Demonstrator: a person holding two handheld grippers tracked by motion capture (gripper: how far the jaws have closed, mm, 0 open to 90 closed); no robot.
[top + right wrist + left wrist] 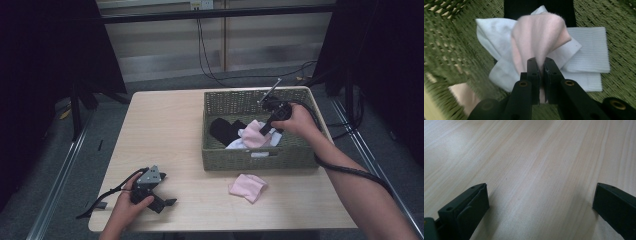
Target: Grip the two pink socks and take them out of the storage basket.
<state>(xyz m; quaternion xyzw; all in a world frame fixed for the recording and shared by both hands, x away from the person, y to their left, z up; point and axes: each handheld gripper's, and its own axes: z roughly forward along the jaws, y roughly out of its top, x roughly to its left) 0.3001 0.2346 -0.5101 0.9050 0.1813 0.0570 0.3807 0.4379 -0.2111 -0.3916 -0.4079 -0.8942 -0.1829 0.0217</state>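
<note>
Inside the green woven basket (220,102), the right gripper (539,65) had its fingers (533,67) clenched on a fold of the pink cloth (536,35), which lay over white cloths (589,42). The left gripper (150,192) rested on the counter (165,130), fingers (466,207) spread wide apart, grasping nothing. A second pink cloth (248,186) lay just outside the basket.

Pale pink cloth (537,37) over white ribbed cloth (586,45) — perhaps socks — in olive-green woven basket (260,159).
</note>
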